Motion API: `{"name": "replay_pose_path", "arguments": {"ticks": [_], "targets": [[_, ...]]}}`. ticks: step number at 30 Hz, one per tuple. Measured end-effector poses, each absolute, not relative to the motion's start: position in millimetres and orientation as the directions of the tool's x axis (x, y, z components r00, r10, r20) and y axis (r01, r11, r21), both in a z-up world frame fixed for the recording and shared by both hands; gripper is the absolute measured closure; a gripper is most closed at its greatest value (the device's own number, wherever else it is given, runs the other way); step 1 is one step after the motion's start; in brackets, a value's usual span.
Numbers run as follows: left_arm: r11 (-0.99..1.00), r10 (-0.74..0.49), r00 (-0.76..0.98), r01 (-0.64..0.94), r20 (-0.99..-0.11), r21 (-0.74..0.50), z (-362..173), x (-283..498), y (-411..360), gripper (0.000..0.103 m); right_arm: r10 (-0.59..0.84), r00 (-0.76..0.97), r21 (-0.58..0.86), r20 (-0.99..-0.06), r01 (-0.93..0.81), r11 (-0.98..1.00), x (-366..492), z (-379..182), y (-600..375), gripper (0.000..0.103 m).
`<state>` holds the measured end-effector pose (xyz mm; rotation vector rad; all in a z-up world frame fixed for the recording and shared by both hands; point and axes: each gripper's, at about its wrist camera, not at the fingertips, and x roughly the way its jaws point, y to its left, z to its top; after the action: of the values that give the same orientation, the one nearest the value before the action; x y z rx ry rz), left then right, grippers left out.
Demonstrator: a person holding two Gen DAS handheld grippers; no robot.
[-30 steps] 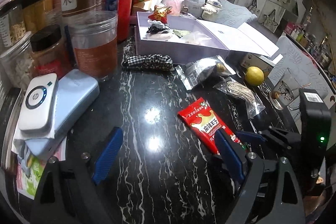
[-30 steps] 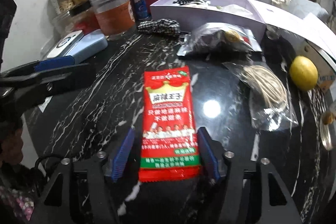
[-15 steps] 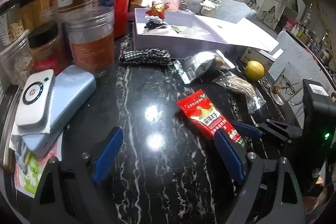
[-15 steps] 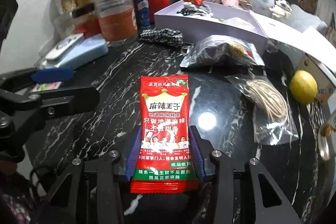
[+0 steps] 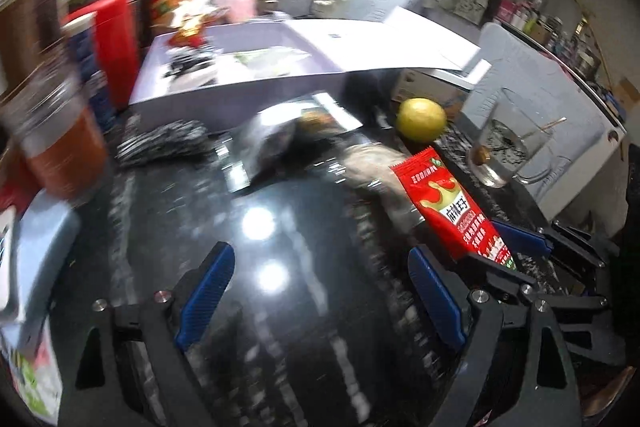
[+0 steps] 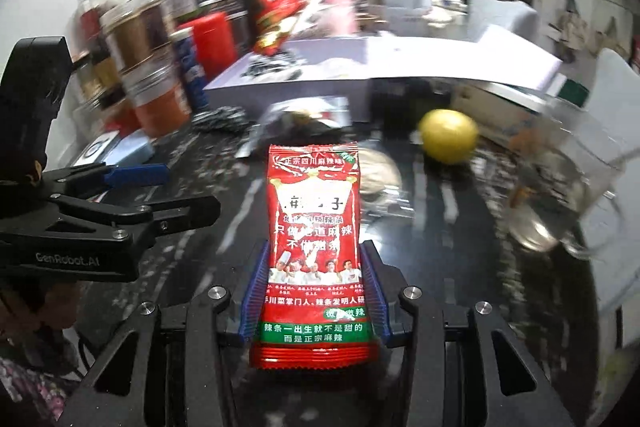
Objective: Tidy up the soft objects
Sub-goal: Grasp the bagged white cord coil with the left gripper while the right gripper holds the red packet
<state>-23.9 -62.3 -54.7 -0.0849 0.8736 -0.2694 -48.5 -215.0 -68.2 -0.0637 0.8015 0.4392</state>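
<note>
Item: red snack packet (image 6: 314, 251). I now have it clamped in the right gripper (image 6: 314, 301) jaws and lifted off the counter (image 5: 280, 227), no longer lying flat. Left gripper (image 5: 320, 291): jaws wide, empty. Purple box (image 6: 304, 83) likely next.

Dim indoor light, glare spots on glossy countertop (image 5: 280, 307), motion blur, fisheye vignetting

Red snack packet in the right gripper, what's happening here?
The right gripper is shut on the red snack packet and holds it lifted off the black marble counter, pointing toward the open lavender box. The left gripper is open and holds nothing. A checkered scrunchie, bagged items and a lemon lie on the counter. Both views are motion-blurred.
</note>
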Motion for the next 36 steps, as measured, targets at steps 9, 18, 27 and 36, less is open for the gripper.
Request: {"name": "replay_pose_path", "arguments": {"ticks": [9,18,27,36], "targets": [[0.926,-0.350,0.571,0.330,-0.743,-0.183,-46,15,-113,0.013,0.275,0.643,0.140,-0.715,-0.254,0.957,-40,-73,-273,0.059],[0.916,-0.312,0.558,0.393,-0.769,-0.087,-63,54,-143,0.013,0.238,0.657,0.144,-0.716,-0.195,0.970,-35,-76,-297,0.059],[0.918,-0.305,0.478,0.376,-0.824,-0.122,-90,77,-147,0.013,0.256,0.641,0.176,-0.724,-0.188,0.966,-31,-81,-298,0.059],[0.928,-0.270,0.476,0.361,-0.837,-0.094,-98,77,-148,0.013,0.256,0.634,0.187,-0.730,-0.176,0.967,-29,-82,-301,0.059]]}}
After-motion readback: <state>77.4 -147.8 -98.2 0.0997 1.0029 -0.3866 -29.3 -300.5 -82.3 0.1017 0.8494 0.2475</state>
